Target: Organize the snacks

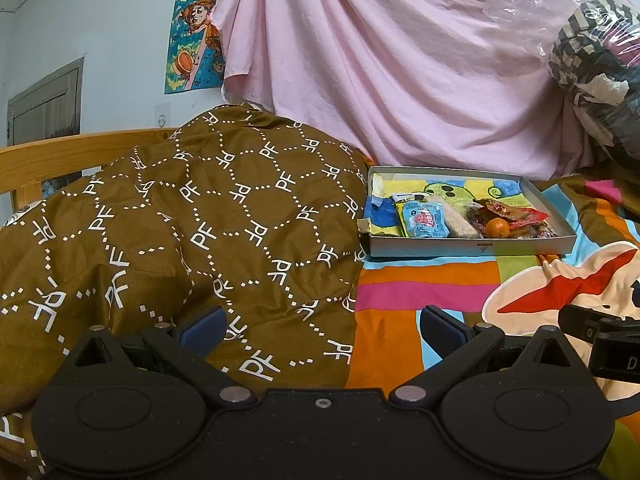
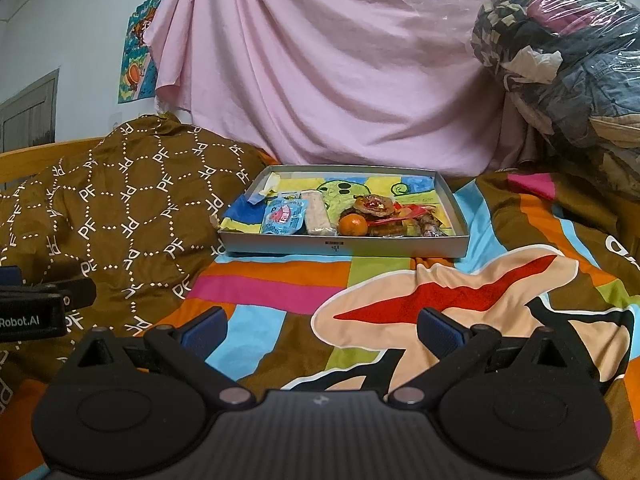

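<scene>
Both grippers hang low over the bed, well short of the snacks. The left gripper (image 1: 322, 326) has its 2 blue-padded fingers spread wide with nothing between them, over the edge of a brown quilt (image 1: 192, 216) printed with white "PF" letters. The right gripper (image 2: 322, 326) is spread just as wide and just as empty, above the bright cartoon bedsheet (image 2: 280, 288).

Ahead of both sits the shallow grey box tray (image 2: 344, 247), flat on the sheet and touching the quilt on its left side. Inside, along the near wall: a light blue snack packet (image 2: 283, 218), just right of it a pale wrapped bar (image 2: 318, 216), then a small orange (image 2: 353, 225), then a heap of red and brown wrapped snacks (image 2: 400, 218) filling the right end. The far half of the tray shows its coloured drawing lining.

Behind the tray hangs a pink sheet (image 2: 340, 64). To the right is a clear plastic bag of clothes (image 2: 568, 52). On the wall at left, a cartoon poster (image 1: 196, 40).
</scene>
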Available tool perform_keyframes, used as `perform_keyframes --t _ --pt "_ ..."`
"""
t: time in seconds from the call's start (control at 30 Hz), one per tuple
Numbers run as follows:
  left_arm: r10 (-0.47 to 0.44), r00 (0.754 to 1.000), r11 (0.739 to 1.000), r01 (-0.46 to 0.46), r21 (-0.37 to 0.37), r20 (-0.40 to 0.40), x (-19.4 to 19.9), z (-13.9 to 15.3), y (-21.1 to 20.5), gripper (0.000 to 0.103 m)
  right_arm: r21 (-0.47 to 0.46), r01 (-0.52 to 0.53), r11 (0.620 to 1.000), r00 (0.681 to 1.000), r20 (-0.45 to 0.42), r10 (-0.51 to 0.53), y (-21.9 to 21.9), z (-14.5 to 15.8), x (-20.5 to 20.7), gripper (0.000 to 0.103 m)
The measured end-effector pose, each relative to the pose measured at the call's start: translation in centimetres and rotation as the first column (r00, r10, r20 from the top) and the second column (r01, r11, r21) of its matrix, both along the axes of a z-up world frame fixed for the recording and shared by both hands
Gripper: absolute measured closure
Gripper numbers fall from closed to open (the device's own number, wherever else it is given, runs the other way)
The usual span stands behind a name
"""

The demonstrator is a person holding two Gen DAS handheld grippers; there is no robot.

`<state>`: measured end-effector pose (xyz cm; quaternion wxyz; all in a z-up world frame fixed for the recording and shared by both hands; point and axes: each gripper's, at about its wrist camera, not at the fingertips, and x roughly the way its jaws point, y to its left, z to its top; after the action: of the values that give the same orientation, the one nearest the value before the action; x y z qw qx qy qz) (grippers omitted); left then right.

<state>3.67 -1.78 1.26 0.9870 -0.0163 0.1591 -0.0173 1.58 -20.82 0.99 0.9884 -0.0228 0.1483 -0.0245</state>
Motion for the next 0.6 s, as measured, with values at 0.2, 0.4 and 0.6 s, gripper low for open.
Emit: perform_keyframes --t 0.2,0.4,0.6 --pt "-0.001 1.000 1.000 0.001 0.000 0.000 -0.01 -0.01 0.04 0.001 -0.002 -0.004 1.000 1.000 -0.002 0.004 0.00 -0.08 0.04 0.000" --pt "0.001 1.000 1.000 -0.001 -0.001 -0.001 0.01 -0.02 0.08 0.001 -0.001 -0.003 1.000 1.000 -0.003 0.003 0.04 -0.07 0.06 0.000" --pt "0.002 1.000 1.000 -0.002 -0.002 -0.001 -0.04 0.00 0.10 0.001 -0.004 -0.007 1.000 1.000 -0.005 0.007 0.18 -0.21 0.06 0.000"
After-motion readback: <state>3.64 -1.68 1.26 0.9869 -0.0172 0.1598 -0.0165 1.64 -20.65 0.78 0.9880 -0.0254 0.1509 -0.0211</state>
